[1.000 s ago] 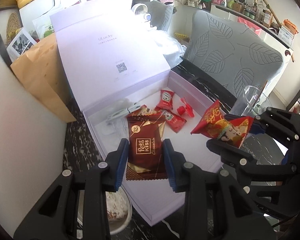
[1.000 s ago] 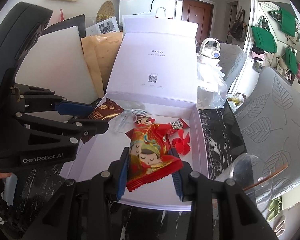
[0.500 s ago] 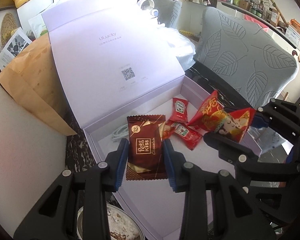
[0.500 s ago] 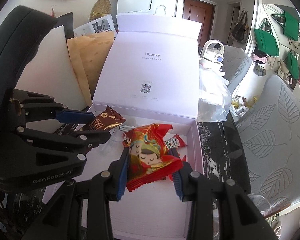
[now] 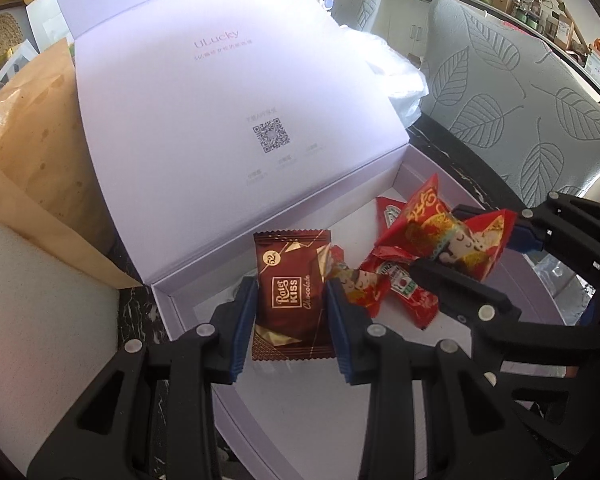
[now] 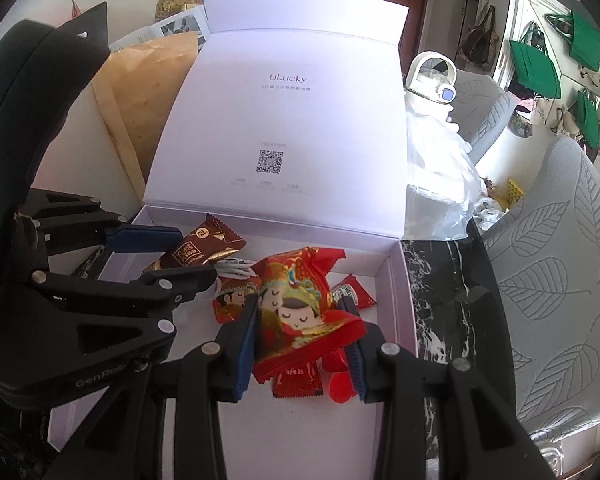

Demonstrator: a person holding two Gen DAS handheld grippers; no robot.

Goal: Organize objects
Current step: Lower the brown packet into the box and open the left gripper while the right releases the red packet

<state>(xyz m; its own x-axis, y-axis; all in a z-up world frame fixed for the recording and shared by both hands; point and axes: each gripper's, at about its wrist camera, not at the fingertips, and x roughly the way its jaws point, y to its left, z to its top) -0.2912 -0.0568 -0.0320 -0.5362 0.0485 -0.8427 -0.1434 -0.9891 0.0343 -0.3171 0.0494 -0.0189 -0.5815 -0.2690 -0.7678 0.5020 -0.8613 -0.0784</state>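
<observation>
Left fingers (image 5: pixel 247 322): the blue-padded black fingers of the left gripper (image 5: pixel 292 320) are closed on a dark brown foil chocolate wrapper with gold print (image 5: pixel 290 294), at the lower centre of the left wrist view.
Right fingers (image 6: pixel 247 344): the fingers of the right gripper (image 6: pixel 302 344) are closed on a red foil snack packet printed with cartoon faces (image 6: pixel 296 312), at the lower centre of the right wrist view.
Chocolate wrapper: it hangs over the left part of the box, near the hinge wall.
Snack packet: it is over the middle of the box, above the loose things there.
Box: a pale lilac cardboard gift box (image 6: pixel 396 292) lies open on a dark marbled surface (image 6: pixel 444 292); its lid (image 5: pixel 220 120), with a square printed code, stands upright behind.
Inside the box: small red ketchup sachets (image 5: pixel 406 288), another red cartoon packet (image 6: pixel 234 300), a white cable (image 6: pixel 234 266) and a red plastic piece (image 6: pixel 338 380), only partly visible.
Around: a brown paper bag (image 5: pixel 28 152) at the left of the lid; a grey chair with leaf pattern (image 5: pixel 512 92) at the upper right.
</observation>
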